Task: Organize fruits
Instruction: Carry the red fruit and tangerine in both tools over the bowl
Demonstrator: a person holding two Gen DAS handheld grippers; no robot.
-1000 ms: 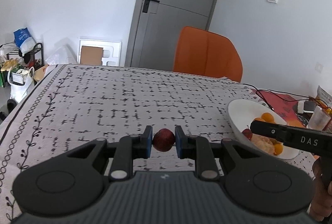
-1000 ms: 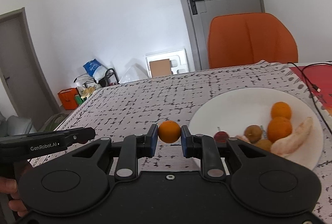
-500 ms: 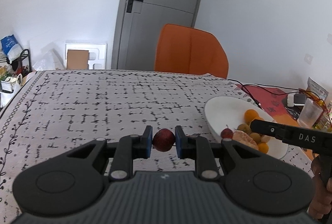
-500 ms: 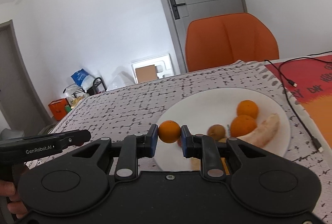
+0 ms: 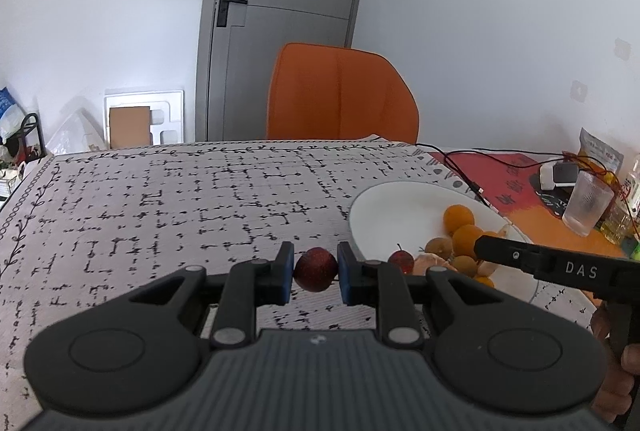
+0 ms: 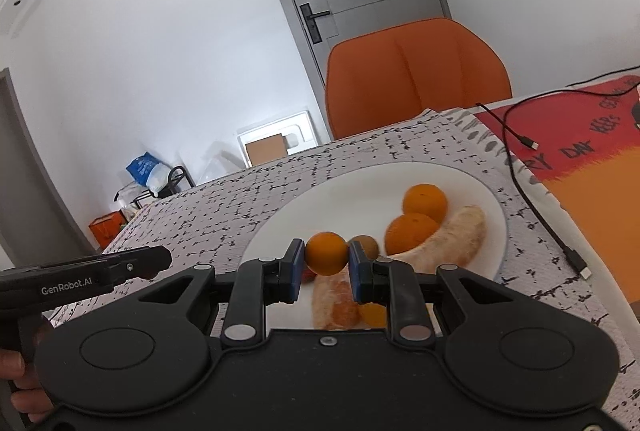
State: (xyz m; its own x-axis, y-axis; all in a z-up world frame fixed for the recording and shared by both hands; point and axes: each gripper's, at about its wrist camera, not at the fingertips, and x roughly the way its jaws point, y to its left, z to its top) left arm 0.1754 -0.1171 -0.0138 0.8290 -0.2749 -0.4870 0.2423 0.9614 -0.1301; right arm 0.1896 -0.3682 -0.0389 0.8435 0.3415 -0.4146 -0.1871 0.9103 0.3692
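Note:
My left gripper point(image 5: 315, 273) is shut on a small dark red fruit point(image 5: 316, 269), held above the tablecloth just left of the white plate point(image 5: 384, 207). My right gripper point(image 6: 326, 260) is shut on a small orange point(image 6: 326, 253), held over the white plate point(image 6: 304, 207). The plate holds two oranges point(image 6: 424, 201), a peeled banana point(image 6: 448, 237), a brown kiwi point(image 6: 366, 245), a red fruit point(image 5: 401, 260) and peeled citrus point(image 6: 334, 301). The right gripper's body point(image 5: 556, 267) shows over the plate's near right in the left wrist view.
An orange chair point(image 5: 340, 99) stands behind the table. A patterned tablecloth point(image 5: 160, 207) covers the table. Black cables point(image 6: 532, 187) run over a red and orange mat point(image 6: 592, 167) right of the plate. A ribbed glass point(image 5: 586, 207) and clutter stand at the far right.
Both grippers moved right toward the plate with their fruits. The right gripper with the orange now hangs over the plate's fruits; the left gripper stands closer to the plate's left rim.

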